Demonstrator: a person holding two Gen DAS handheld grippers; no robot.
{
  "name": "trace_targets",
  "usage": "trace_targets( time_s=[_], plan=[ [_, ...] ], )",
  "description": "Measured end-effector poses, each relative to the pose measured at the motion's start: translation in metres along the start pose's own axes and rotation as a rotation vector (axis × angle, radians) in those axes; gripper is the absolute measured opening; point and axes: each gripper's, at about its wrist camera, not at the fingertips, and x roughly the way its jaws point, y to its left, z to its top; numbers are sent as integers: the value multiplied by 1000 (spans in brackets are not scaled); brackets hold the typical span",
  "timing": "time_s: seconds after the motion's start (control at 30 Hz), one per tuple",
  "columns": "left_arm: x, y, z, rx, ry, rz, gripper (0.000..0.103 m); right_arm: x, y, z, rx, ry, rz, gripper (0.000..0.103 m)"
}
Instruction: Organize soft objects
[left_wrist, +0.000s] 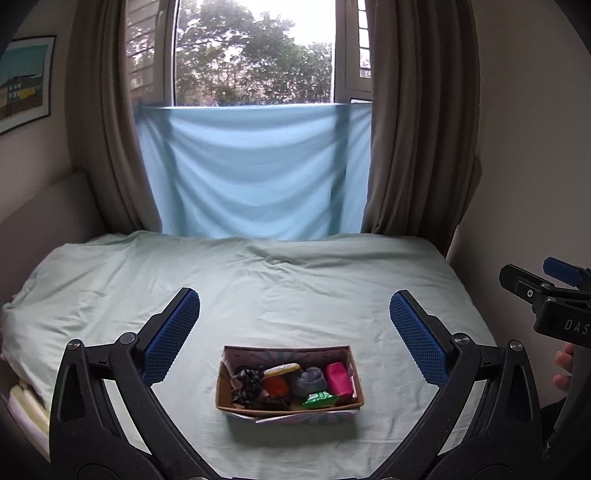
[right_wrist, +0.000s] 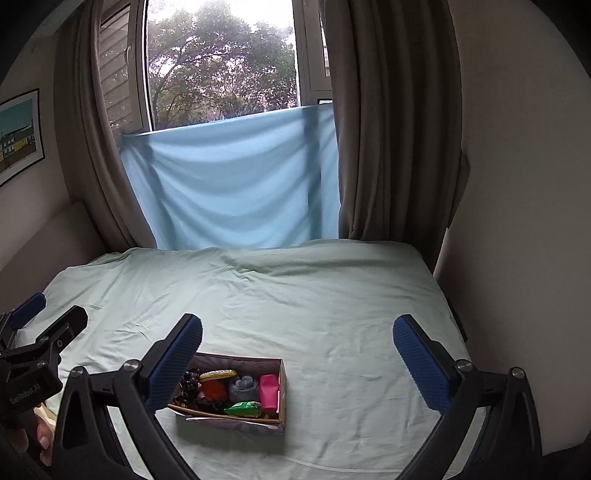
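A small cardboard box sits on the pale green bed sheet. It holds several soft items: a pink pouch, a grey rolled sock, an orange ball, a black-and-white scrunchie, a green packet and a yellow strip. My left gripper is open and empty, hovering above and before the box. My right gripper is open and empty; the box lies low between its fingers, nearer the left one. The pink pouch shows there too.
A light blue cloth hangs over the window at the bed's far edge, with brown curtains on both sides. A wall stands at the right of the bed. The other gripper shows at each view's edge.
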Motion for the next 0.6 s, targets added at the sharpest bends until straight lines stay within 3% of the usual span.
trace_targets(
  time_s=[0.6],
  plan=[
    [-4, 5, -3, -25, -28, -24, 103, -15, 7, 4, -24, -50, -41, 103]
  ],
)
